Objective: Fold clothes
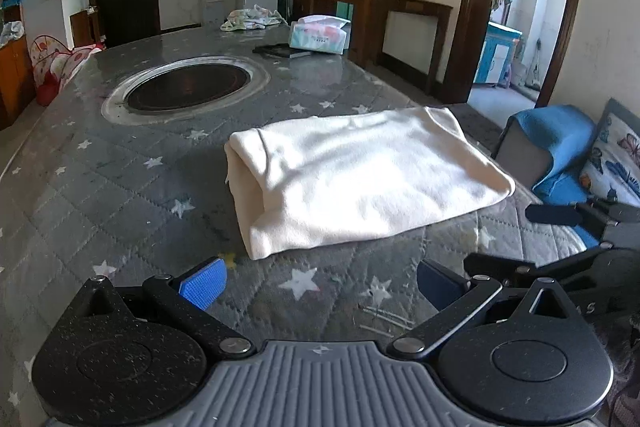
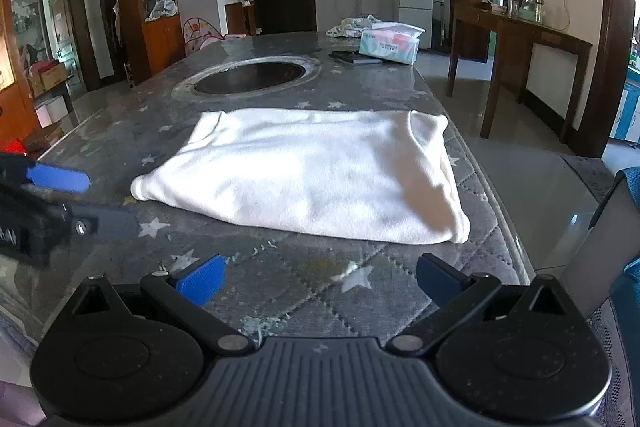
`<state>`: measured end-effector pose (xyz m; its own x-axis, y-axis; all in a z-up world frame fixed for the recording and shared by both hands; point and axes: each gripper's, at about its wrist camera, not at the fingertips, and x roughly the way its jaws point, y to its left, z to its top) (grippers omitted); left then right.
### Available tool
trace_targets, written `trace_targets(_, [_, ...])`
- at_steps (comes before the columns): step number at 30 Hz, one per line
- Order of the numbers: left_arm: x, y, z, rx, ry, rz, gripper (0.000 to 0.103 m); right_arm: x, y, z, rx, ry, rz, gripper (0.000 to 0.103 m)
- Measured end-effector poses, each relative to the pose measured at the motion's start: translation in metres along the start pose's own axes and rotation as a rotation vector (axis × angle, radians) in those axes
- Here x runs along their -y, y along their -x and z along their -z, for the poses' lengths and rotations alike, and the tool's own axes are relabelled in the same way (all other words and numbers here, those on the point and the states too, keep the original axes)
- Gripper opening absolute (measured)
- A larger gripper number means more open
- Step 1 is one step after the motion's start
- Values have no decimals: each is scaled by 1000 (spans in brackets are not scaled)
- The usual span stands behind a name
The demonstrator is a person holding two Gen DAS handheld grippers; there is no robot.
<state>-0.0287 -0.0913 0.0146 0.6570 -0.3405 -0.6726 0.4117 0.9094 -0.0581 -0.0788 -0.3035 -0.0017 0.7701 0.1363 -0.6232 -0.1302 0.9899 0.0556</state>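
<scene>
The left gripper (image 1: 320, 285) is spread wide with nothing between its 2 blue pads, held just above the grey star-patterned cover of the desk (image 1: 100, 195). Directly ahead of it, a little to its right, lies the cream garment (image 1: 360, 179), folded into a thick rectangle and flat on the desk, not touched by either gripper. In the left wrist view the other tool's black linkage shows at the right edge.

The right gripper (image 2: 320, 281) is likewise wide apart and empty, low over the near edge of the desk. The same folded garment (image 2: 312, 175) sits straight ahead of it, its right end close to the desk's right edge. To this gripper's left, the left gripper (image 2: 80, 199) enters from the frame edge, one blue pad (image 2: 60, 179) visible.

Beyond the garment from both grippers is a round dark inset (image 2: 250, 77) in the desk, and farther still a tissue pack (image 2: 390, 45) resting on a dark flat object, with a crumpled cloth (image 2: 352, 25) behind it.
</scene>
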Motion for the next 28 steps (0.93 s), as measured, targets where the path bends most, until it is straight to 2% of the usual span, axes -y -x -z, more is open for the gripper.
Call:
trace_targets(11, [5,2,-2,-15,5,-25,103,-8,10,-6,30,11,7,103])
trace_targets(28, [4,2,-6,-15,30,-35,103,-13,4,-8,22,38,20,103])
